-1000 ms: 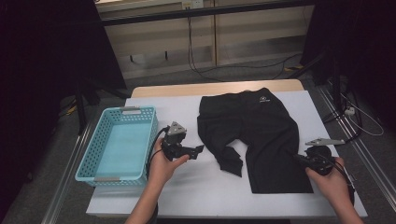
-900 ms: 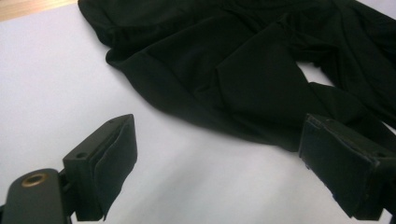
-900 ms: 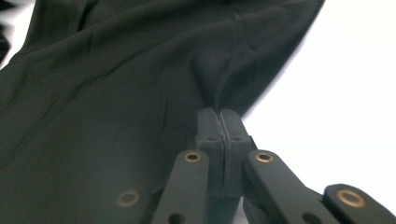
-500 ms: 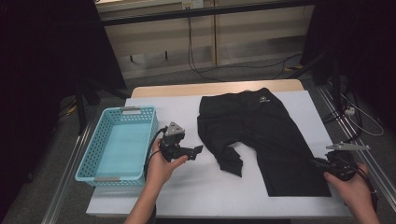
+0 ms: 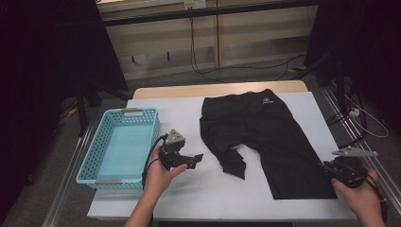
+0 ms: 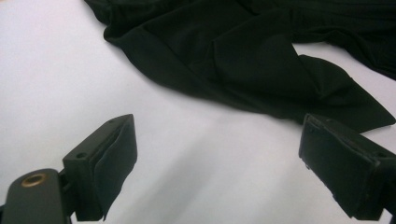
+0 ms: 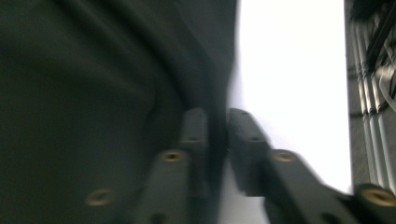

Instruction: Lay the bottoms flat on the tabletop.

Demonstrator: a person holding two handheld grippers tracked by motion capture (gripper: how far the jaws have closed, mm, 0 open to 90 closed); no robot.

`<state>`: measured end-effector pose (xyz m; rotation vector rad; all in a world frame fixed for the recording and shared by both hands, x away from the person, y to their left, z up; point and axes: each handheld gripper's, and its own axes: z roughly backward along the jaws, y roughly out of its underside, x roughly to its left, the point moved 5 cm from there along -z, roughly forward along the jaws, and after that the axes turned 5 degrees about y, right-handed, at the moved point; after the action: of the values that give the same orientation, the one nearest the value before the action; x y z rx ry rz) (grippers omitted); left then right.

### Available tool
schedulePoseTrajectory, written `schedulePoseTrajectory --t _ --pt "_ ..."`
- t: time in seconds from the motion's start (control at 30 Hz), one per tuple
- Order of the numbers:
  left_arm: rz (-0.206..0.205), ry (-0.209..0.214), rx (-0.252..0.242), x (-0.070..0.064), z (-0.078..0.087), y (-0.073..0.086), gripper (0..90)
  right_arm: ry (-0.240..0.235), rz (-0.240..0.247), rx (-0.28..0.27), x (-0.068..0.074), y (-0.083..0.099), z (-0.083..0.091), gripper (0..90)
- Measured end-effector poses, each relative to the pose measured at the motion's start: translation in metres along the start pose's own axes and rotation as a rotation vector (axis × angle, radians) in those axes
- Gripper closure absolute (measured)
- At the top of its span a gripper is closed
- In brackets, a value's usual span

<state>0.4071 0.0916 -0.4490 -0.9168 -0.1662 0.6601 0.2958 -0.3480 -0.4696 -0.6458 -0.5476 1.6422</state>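
Black shorts (image 5: 265,132) lie flat on the white table (image 5: 189,198), waistband at the far side. The left leg ends in a crumpled, folded hem (image 5: 234,163). My left gripper (image 5: 196,160) hovers just left of that hem, open, with nothing between its jaws; in the left gripper view (image 6: 219,158) the folded cloth (image 6: 243,56) lies just ahead. My right gripper (image 5: 329,169) is at the right leg's lower outer corner. In the right gripper view (image 7: 217,135) its jaws are closed on the edge of the black fabric (image 7: 93,84).
A light blue plastic basket (image 5: 94,146) stands with nothing in it on the table's left side, close to my left hand. Metal rails and cables (image 5: 352,123) run along the table's right edge. Bare white tabletop lies between the two hands.
My right gripper moved right and toward the table's near edge, drawing the right leg of the shorts outward and flatter. The left gripper stayed where it was, open.
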Motion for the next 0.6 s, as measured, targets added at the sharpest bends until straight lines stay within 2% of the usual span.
schedulePoseTrajectory --t 0.03,0.07,0.13,0.17,0.2,0.23,0.27,0.3,0.33,0.37,0.4,0.43,0.47,0.53,0.6 --pt "-0.002 -0.002 -0.003 0.000 0.000 -0.001 11.6 -0.019 0.003 -0.016 0.007 -0.004 0.002 62.8" --pt "-0.002 -0.002 -0.003 0.000 0.000 -0.001 11.6 -0.019 0.003 -0.016 0.007 -0.004 0.002 62.8" --pt "-0.007 -0.001 0.000 0.000 -0.001 -0.001 11.6 -0.089 0.013 -0.044 0.025 -0.013 0.002 59.5" --pt "-0.011 0.000 0.002 0.000 -0.002 -0.001 11.6 -0.124 0.027 -0.053 0.042 -0.018 0.000 54.7" --pt "-0.011 0.000 0.002 0.000 -0.002 -0.001 11.6 -0.124 0.027 -0.053 0.042 -0.018 0.000 54.7" --pt "-0.006 0.003 0.001 -0.001 -0.002 -0.001 11.5 -0.140 0.062 -0.050 0.059 -0.022 -0.006 54.5" --pt "-0.006 0.003 0.001 -0.001 -0.002 -0.001 11.5 -0.140 0.062 -0.050 0.059 -0.022 -0.006 54.5" --pt "-0.006 0.003 0.000 -0.001 -0.002 -0.001 11.5 -0.157 0.072 -0.050 0.067 -0.024 -0.008 54.9" --pt "-0.014 -0.001 0.001 -0.001 -0.002 -0.002 11.5 -0.182 0.097 -0.048 0.084 -0.025 -0.012 56.3" --pt "-0.014 -0.001 0.001 -0.001 -0.002 -0.002 11.5 -0.182 0.097 -0.048 0.084 -0.025 -0.012 56.3" --pt "-0.008 0.001 0.000 -0.001 -0.002 -0.002 11.5 -0.210 0.128 -0.049 0.100 -0.027 -0.015 59.5" --pt "-0.008 0.001 0.000 -0.001 -0.002 -0.002 11.5 -0.210 0.128 -0.049 0.100 -0.027 -0.015 59.5" --pt "-0.011 -0.009 0.002 0.001 -0.002 -0.001 11.5 -0.244 0.137 -0.040 0.113 -0.028 -0.017 61.6" --pt "-0.011 -0.011 0.004 0.001 -0.001 0.000 11.5 -0.249 0.149 -0.043 0.118 -0.028 -0.018 62.7" --pt "-0.009 -0.019 0.001 0.002 0.002 0.001 11.5 -0.268 0.174 -0.027 0.131 -0.025 -0.019 66.0"
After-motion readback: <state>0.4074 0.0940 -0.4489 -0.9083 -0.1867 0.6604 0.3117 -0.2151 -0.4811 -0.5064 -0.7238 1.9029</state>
